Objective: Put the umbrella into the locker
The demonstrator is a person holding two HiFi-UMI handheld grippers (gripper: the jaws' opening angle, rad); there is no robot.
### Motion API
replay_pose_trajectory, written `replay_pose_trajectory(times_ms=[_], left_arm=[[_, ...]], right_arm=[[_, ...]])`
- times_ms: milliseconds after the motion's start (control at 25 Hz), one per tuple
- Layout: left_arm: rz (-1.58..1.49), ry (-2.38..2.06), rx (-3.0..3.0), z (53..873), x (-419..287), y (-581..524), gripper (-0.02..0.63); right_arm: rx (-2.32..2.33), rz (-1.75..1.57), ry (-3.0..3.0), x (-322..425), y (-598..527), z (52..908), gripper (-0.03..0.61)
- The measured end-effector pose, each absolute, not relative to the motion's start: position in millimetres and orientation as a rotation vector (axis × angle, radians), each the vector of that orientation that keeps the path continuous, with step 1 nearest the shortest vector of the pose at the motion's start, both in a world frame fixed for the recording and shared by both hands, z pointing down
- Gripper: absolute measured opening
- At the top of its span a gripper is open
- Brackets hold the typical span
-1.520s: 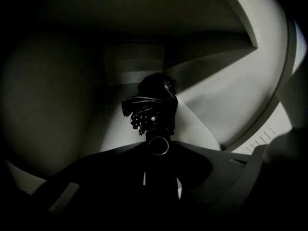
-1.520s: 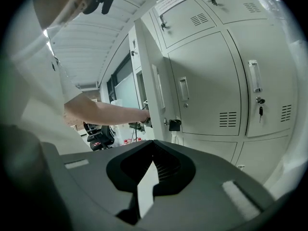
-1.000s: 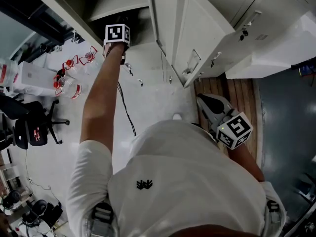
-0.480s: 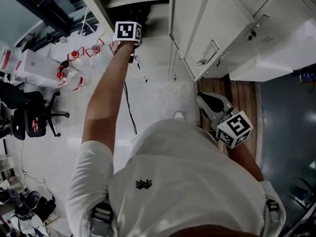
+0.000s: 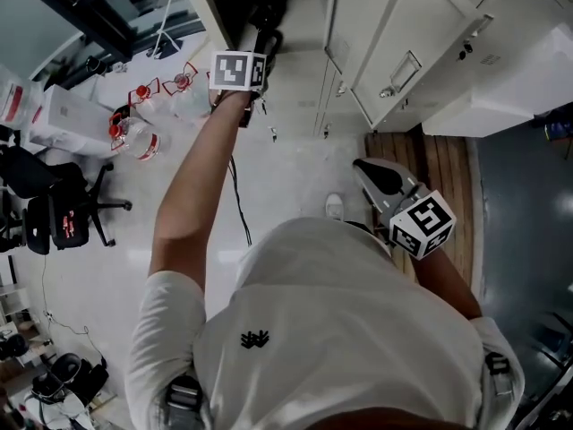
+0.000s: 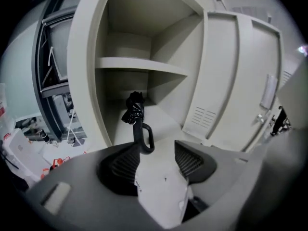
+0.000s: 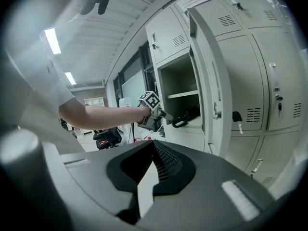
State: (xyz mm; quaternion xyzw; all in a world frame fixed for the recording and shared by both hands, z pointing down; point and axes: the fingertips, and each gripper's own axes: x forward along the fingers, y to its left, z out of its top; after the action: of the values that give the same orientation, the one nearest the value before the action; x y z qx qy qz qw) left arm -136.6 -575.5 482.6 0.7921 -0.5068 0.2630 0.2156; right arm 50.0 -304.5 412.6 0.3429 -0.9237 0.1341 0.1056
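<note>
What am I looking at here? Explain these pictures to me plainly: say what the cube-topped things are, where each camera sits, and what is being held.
There is no robot here. A person holds a two-jaw tool in each hand, and the marker cube is part of the tool. The head view comes from a camera on the person's head, looking steeply down. Each gripper view comes from a camera riding on one tool, looking along its jaws.

The left gripper is stretched out to an open locker, with its jaws apart. A black folded umbrella lies in the compartment under the shelf. Its loop handle sticks out beside the left jaw and is not clamped.

The right gripper is held back at the person's side, jaws together, with nothing in them.
</note>
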Motion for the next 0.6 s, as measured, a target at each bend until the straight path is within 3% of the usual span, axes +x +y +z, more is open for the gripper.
replay_pose_trajectory(times_ms=[240, 600], left_arm=[[0.676, -1.318, 2.283, 470, -143, -515, 0.274], [0.573, -1.223, 2.403, 458, -165, -414, 0.167]], right_arm=[[1.018, 0.389, -2.709, 19, -281, 415, 0.000], [1.045, 0.377, -2.692, -18, -240, 420, 0.000]])
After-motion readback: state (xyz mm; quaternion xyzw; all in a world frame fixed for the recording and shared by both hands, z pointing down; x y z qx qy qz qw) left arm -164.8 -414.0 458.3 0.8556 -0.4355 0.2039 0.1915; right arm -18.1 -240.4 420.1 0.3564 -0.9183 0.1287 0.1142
